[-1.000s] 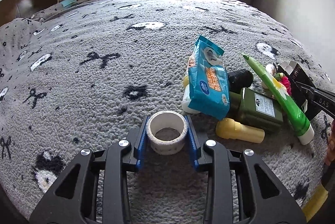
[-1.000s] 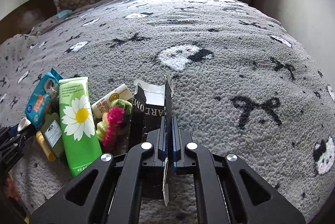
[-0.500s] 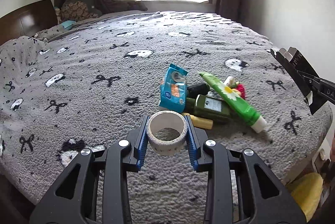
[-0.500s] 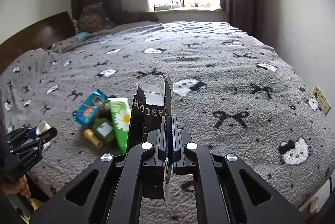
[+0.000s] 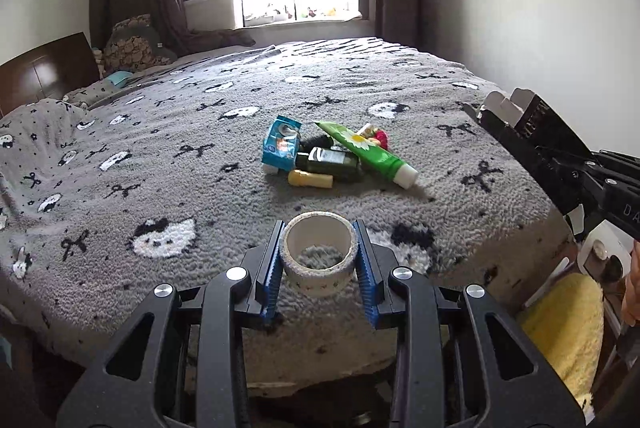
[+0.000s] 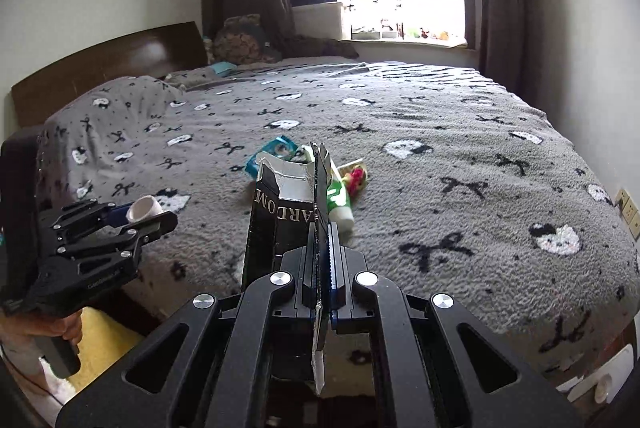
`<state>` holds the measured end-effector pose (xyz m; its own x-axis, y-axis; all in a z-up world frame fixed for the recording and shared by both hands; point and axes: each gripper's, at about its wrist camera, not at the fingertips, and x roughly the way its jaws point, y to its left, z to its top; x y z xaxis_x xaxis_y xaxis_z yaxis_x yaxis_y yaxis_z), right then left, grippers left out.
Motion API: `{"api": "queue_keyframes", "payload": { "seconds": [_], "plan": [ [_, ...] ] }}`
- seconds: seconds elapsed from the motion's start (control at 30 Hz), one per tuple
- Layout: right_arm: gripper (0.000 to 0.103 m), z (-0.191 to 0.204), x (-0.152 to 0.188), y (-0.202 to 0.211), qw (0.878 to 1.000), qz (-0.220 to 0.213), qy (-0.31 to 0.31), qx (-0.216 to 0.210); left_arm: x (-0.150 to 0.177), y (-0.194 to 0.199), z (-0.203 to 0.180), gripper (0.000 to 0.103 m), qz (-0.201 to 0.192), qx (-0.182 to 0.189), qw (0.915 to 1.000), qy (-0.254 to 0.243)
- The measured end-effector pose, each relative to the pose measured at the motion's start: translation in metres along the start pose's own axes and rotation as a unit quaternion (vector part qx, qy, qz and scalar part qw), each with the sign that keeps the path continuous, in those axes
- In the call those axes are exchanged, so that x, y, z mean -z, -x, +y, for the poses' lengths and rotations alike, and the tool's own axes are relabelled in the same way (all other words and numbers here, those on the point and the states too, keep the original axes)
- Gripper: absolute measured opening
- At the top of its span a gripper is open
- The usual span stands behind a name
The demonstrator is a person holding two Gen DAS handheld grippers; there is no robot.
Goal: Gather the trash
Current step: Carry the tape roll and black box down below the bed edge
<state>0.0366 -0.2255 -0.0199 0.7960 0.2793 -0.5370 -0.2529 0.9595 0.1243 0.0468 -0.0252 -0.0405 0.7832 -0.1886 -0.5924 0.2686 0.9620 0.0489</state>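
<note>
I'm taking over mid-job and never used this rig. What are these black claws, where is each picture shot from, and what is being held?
No robot: a person carries two handheld grippers, each with a fisheye camera looking along its fingers. In the left camera's picture, the left gripper clamps a white tape roll. In the right's, the right gripper pinches a flap of a torn black carton. On the grey bed lie a green tube, a blue packet, a dark green bottle and a yellow bottle.
</note>
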Motion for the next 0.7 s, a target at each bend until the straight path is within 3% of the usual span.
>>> {"api": "queue_keyframes", "payload": {
  "seconds": [0.33, 0.7],
  "plan": [
    [0.005, 0.015, 0.074, -0.012, 0.997, 0.074, -0.022, -0.025, 0.072, 0.003, -0.019, 0.031, 0.052, 0.039, 0.9978, 0.010],
    [0.005, 0.014, 0.138, -0.054, 0.980, 0.189, -0.061, -0.029, 0.147, -0.044, -0.026, 0.031, 0.171, 0.055, 0.9837, 0.014]
  ]
}}
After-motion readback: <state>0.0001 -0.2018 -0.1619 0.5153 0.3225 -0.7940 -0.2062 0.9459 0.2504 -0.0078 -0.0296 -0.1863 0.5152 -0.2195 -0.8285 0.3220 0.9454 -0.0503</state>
